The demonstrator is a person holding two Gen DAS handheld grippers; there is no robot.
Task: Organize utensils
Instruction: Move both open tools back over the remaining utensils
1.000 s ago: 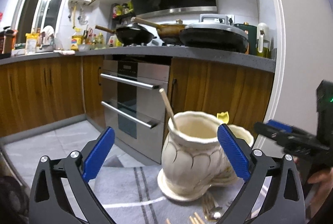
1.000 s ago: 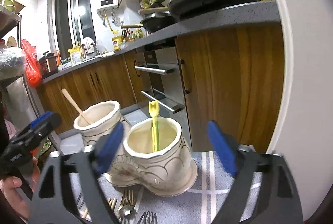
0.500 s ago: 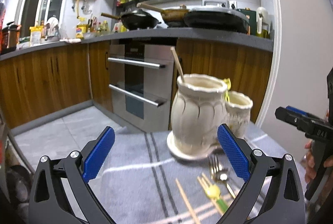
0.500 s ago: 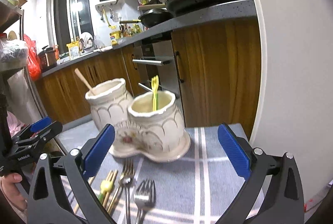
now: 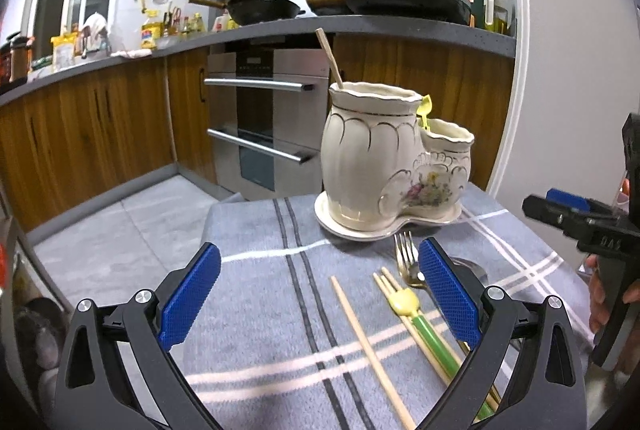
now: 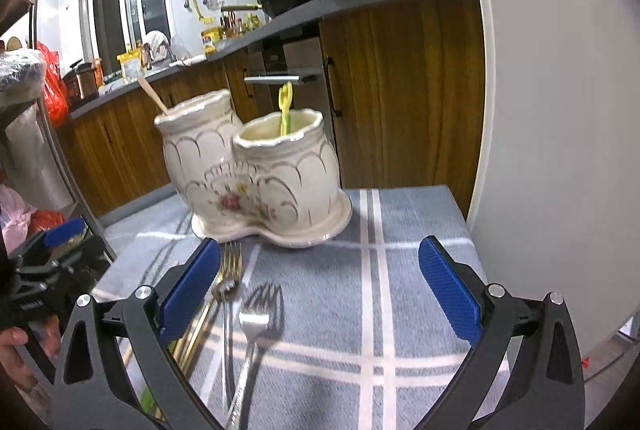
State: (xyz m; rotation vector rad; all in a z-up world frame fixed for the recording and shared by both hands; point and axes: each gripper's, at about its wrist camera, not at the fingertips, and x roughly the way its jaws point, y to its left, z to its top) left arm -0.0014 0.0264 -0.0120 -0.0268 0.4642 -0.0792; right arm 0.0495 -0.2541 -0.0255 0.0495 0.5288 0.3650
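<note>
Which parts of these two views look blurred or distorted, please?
Left wrist view: mostly sharp, the ceramic holder and chopstick crisp, fisheye bending the counter edge. Right wrist view: motion blur softens the holder and silver fork; window glare upper left.

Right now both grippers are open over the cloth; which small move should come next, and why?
Probably lower the right gripper onto the silver fork lying loose on the cloth between its open jaws, and close on it. The holder has only one chopstick and one yellow-green utensil in it, so the loose pieces still need collecting.
</note>
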